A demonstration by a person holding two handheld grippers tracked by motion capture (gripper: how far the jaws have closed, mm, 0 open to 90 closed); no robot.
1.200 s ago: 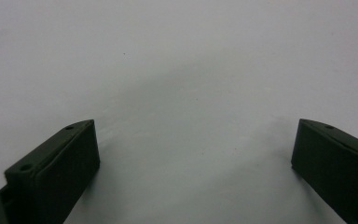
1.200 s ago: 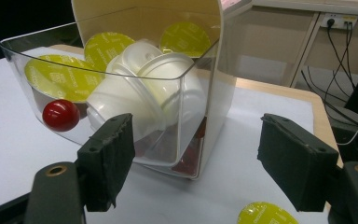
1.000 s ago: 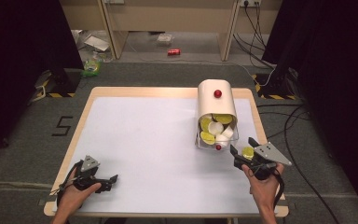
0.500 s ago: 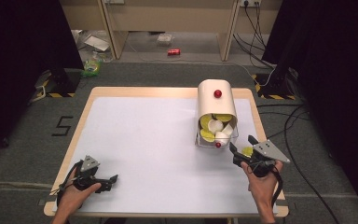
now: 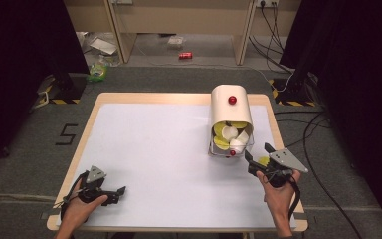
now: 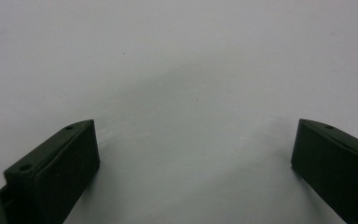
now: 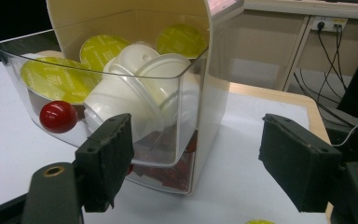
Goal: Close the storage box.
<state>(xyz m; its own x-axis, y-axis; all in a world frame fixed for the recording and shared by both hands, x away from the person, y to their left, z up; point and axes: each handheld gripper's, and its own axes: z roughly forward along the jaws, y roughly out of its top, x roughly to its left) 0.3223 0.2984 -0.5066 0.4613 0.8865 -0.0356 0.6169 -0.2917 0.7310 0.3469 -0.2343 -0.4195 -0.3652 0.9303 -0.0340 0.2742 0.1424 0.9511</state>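
Two claws sit near the table's [image 5: 144, 129] front edge. The right claw [image 5: 256, 155], spread wide and holding nothing, points at the capsule dispenser [image 5: 230, 110] near the right edge. Its long axis runs front to back, and its clear drawer [image 7: 121, 116], open toward the person, holds yellow-lidded and white capsules. One yellow capsule [image 7: 260, 221] below is cut off. The left claw [image 5: 121, 191], also spread, rests on open white surface.

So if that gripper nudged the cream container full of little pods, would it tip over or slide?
Probably slide rather than tip: the cream container looks to sit flat on the white table. Its clear drawer stands open, so a push on the red knob might just shut it. The piled pods look light and loose, and could rattle or shift.
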